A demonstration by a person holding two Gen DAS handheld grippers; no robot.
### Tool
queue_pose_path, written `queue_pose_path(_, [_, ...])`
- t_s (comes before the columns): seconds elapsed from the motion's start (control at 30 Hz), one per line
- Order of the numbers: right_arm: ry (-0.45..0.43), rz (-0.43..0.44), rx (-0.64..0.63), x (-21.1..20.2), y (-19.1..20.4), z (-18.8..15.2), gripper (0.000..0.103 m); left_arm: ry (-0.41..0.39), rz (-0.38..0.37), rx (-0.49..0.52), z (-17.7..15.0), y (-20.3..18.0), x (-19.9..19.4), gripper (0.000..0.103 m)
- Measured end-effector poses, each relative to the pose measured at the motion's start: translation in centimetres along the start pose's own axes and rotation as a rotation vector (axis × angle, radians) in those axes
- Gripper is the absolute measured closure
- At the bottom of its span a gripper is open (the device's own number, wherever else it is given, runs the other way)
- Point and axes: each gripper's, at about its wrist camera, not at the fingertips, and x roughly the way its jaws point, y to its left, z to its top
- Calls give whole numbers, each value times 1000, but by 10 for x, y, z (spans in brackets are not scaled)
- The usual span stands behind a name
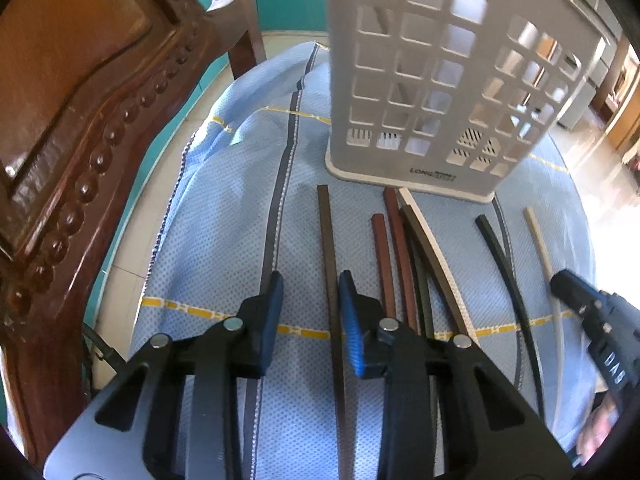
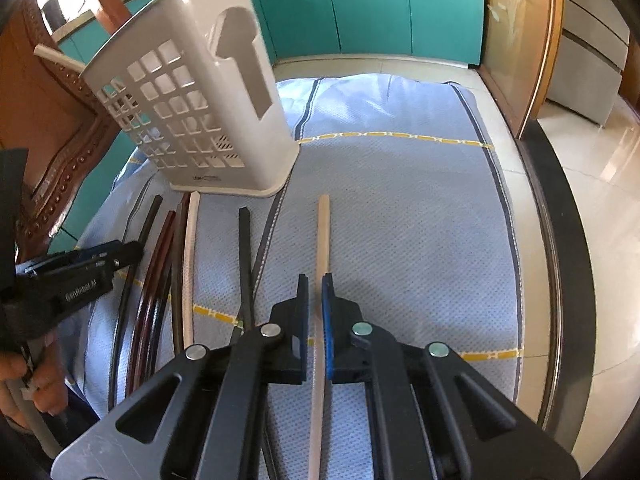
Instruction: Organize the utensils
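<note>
Several chopsticks lie side by side on a blue cloth [image 1: 224,220] in front of an upright white slotted utensil holder [image 1: 340,80] [image 2: 276,132]. My left gripper [image 1: 310,300] straddles a dark brown chopstick [image 1: 325,232]. The stick lies close to the right finger, with a gap to the left one. My right gripper [image 2: 315,296] is shut on a beige chopstick [image 2: 323,232], the rightmost of the row, which still rests on the cloth. Between them lie reddish-brown [image 1: 384,260], white [image 2: 191,264] and black [image 1: 504,260] chopsticks.
A carved wooden chair back [image 1: 80,120] stands close on the left of the cloth. Teal cabinets [image 2: 360,8] line the far wall. The table's dark edge [image 2: 560,240] runs along the right, with tiled floor beyond. A hand [image 2: 24,380] holds the left gripper's handle.
</note>
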Motion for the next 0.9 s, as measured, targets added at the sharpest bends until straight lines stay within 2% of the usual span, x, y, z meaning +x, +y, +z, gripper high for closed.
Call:
queue_pose_path(0.13, [1, -21, -18, 2, 4, 0, 92, 15, -10, -27, 7, 12, 3, 67])
queue_pose_path(0.23, [-9, -76, -46, 4, 10, -1, 90, 16, 2, -26, 16, 14, 6, 62])
queue_pose_path(0.37, [2, -93, -76, 10, 15, -2, 82, 0, 75, 5, 27, 9, 10, 59])
queue_pose_path(0.43, [-6, -105, -92, 10, 17, -4, 78, -1, 91, 9, 30, 7, 10, 59])
queue_pose_path(0.57, [-13, -126, -121, 12, 22, -5, 76, -3, 108, 18, 33, 7, 7, 60])
queue_pose_path(0.67, [-15, -116, -109, 11, 20, -5, 76, -9, 95, 41, 32, 5, 4, 72])
queue_pose_path(0.7, [-15, -109, -102, 11, 19, -5, 82, -10, 94, 53, 32, 4, 3, 77])
queue_pose_path(0.73, [-15, -97, -88, 11, 17, -4, 93, -10, 95, 61, 31, 4, 2, 81])
queue_pose_path(0.8, [-10, -78, -66, 11, 14, -3, 96, -7, 84, 69, 30, 2, 0, 94])
queue_pose_path(0.9, [-11, -54, -54, 10, 13, -2, 97, -6, 70, 56, 30, 5, -3, 96])
